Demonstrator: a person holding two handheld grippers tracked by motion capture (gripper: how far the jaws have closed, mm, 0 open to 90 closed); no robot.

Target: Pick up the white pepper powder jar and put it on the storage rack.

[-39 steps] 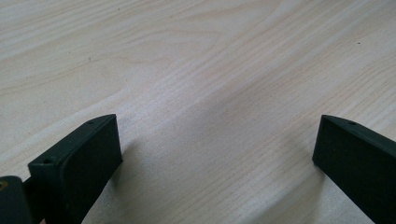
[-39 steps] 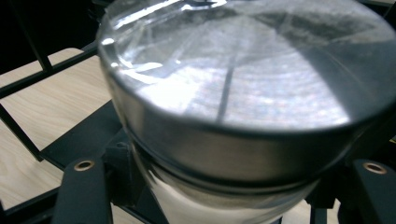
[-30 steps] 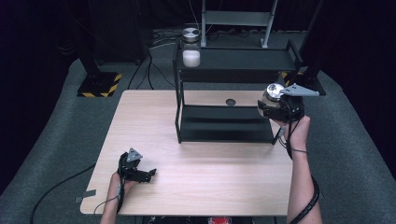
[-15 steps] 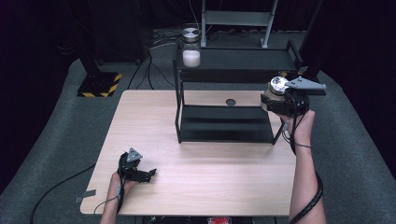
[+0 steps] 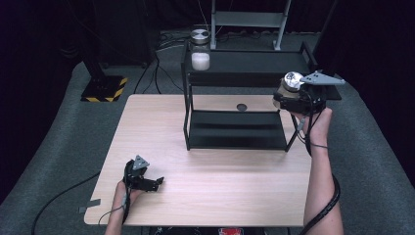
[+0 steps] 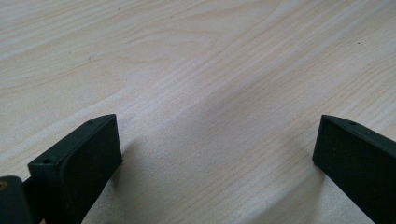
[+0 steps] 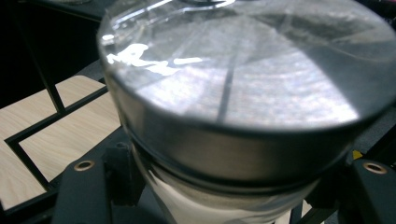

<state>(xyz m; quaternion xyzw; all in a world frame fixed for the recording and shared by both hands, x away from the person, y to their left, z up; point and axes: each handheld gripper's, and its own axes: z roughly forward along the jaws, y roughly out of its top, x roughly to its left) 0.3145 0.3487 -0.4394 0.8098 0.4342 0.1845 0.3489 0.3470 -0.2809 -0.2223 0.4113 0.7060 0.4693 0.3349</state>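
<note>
Right gripper [image 5: 288,98] clamps a silver-lidded jar [image 5: 289,84] beside the black shelf rack's [image 5: 244,73] right end; left gripper [image 5: 152,183] spread, empty, near the rack's front.

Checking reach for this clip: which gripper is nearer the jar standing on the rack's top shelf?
Right. The right gripper, holding another jar, is at the rack's right end; the left gripper rests on the table, far from the shelf jar.

The table [image 5: 220,196] is pale matt wood grain; the held jar's lid [image 7: 243,84] is shiny brushed metal; the shelf [image 5: 244,73] looks matt black.

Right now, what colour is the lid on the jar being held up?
Shiny silver metal lid, best in the right gripper view.
</note>
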